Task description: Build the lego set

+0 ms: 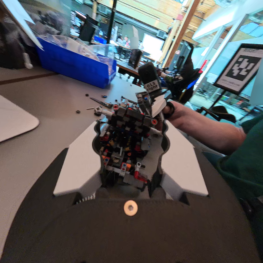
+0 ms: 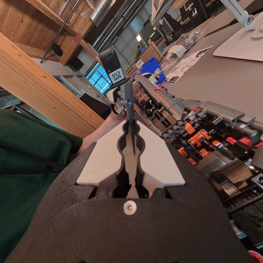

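Note:
My left gripper (image 1: 130,125) is shut on the partly built lego car (image 1: 125,142), a dense grey, black, red and orange technic model held off the table. The car fills the right side of the right wrist view (image 2: 192,121). My right gripper (image 2: 131,123) is shut on a thin dark grey panel piece (image 2: 130,108), held edge-on against the car's side. In the left wrist view the right gripper (image 1: 153,103) and its grey panel (image 1: 143,102) sit at the far top end of the car. The left gripper (image 2: 113,96) shows behind the panel in the right wrist view.
Loose small lego parts (image 1: 99,102) lie on the grey table (image 1: 42,99) beyond the car. A blue bin (image 1: 74,64) stands at the back, a white monitor base (image 1: 14,121) at left. An instruction sheet (image 2: 185,65) and plastic bags (image 2: 177,49) lie farther off.

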A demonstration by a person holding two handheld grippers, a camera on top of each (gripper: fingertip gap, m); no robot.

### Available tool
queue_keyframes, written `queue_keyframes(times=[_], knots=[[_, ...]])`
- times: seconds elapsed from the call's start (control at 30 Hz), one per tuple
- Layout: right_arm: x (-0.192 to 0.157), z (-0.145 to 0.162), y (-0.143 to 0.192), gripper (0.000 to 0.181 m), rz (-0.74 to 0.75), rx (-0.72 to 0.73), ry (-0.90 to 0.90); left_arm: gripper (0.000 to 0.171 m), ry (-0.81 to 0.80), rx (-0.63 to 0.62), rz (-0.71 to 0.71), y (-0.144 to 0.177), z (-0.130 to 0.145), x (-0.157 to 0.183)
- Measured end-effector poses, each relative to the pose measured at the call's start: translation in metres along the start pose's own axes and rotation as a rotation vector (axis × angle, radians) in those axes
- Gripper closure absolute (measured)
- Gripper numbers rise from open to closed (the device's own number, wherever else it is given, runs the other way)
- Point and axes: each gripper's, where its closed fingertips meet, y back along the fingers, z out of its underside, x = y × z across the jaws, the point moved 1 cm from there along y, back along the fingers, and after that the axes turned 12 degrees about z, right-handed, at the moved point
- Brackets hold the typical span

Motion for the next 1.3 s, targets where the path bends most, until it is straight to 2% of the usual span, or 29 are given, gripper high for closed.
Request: queue_keyframes(times=[0.07,0.23,0.6,1.0,1.2,1.3], knots=[[0.001,0.001,-0.002,0.176,-0.004,-0.019,-0.006,0.095,0.007,-0.001,0.031,-0.008,0.0,-0.001],[0.004,-0.002,-0.005,0.176,-0.03,-0.041,-0.022,0.099,0.013,0.02,0.02,-0.012,0.0,-0.004],[0.0,-0.001,-0.03,0.176,-0.121,-0.152,-0.02,0.1,0.018,0.081,-0.11,0.02,0.001,0.0],[-0.016,0.007,-0.106,0.176,-0.28,-0.353,0.01,0.1,-0.005,0.199,-0.453,0.093,0.014,0.033],[-0.013,0.003,-0.129,0.177,-0.376,-0.461,0.038,0.1,-0.006,0.265,-0.655,0.105,0.015,0.038],[-0.011,-0.001,-0.135,0.177,-0.43,-0.508,0.043,0.1,-0.024,0.254,-0.778,0.102,0.012,0.037]])
